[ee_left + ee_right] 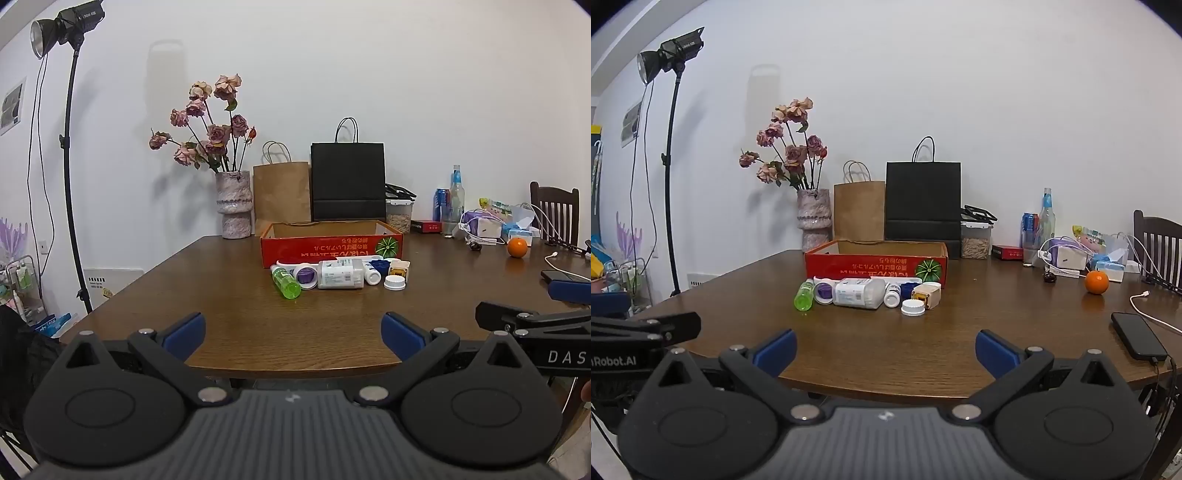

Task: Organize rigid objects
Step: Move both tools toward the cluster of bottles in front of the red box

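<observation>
A red cardboard box (330,251) (875,266) with an open top stands mid-table. In front of it lie a green bottle (286,283) (804,295), a purple-capped container (306,276) (823,291), a large white bottle (340,274) (858,292), a small white bottle (371,274) (892,295), a beige box (398,270) (926,295) and a white lid (395,283) (913,307). My left gripper (293,334) is open and empty near the table's front edge. My right gripper (885,350) is open and empty, level with it on the right.
A vase of dried roses (236,206), a brown paper bag (282,192) and a black bag (347,181) stand behind the box. Bottles, tissue boxes, cables and an orange (1096,282) crowd the right. A phone (1138,336) lies near the right edge. A light stand (72,166) is left.
</observation>
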